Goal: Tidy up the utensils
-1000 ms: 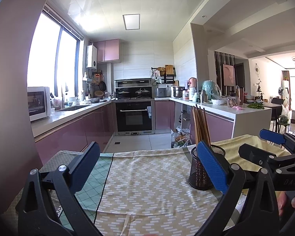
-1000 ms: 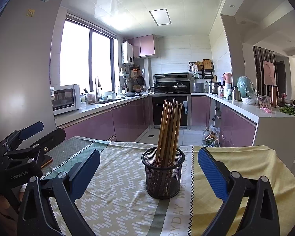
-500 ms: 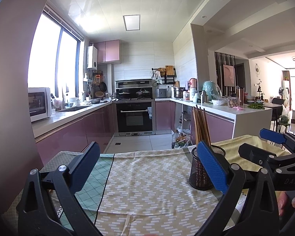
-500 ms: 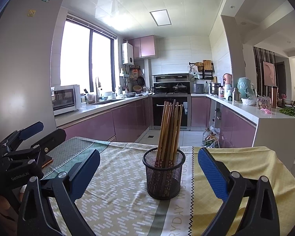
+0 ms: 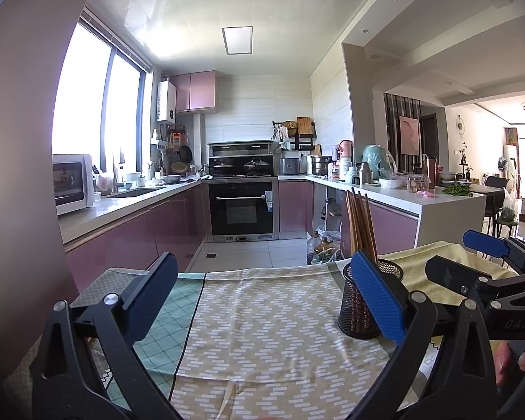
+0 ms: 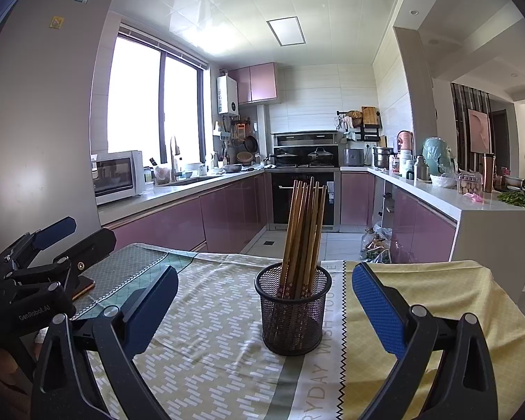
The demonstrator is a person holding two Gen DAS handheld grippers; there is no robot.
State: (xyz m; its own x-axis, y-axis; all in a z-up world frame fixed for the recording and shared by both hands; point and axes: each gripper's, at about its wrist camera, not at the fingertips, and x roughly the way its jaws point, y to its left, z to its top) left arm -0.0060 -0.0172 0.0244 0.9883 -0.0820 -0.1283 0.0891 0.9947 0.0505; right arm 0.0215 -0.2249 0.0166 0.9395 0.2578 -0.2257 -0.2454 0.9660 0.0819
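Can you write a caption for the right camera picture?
Open right gripper faces a mesh cup of chopsticks on the tablecloth.

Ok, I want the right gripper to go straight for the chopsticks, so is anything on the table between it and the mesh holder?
Nothing visible: only bare patterned tablecloth lies between the open right gripper and the black wire-mesh holder with the brown wooden chopsticks standing in it.

microwave (image 6: 117, 177), oven (image 5: 241, 208), patterned tablecloth (image 5: 262, 318)
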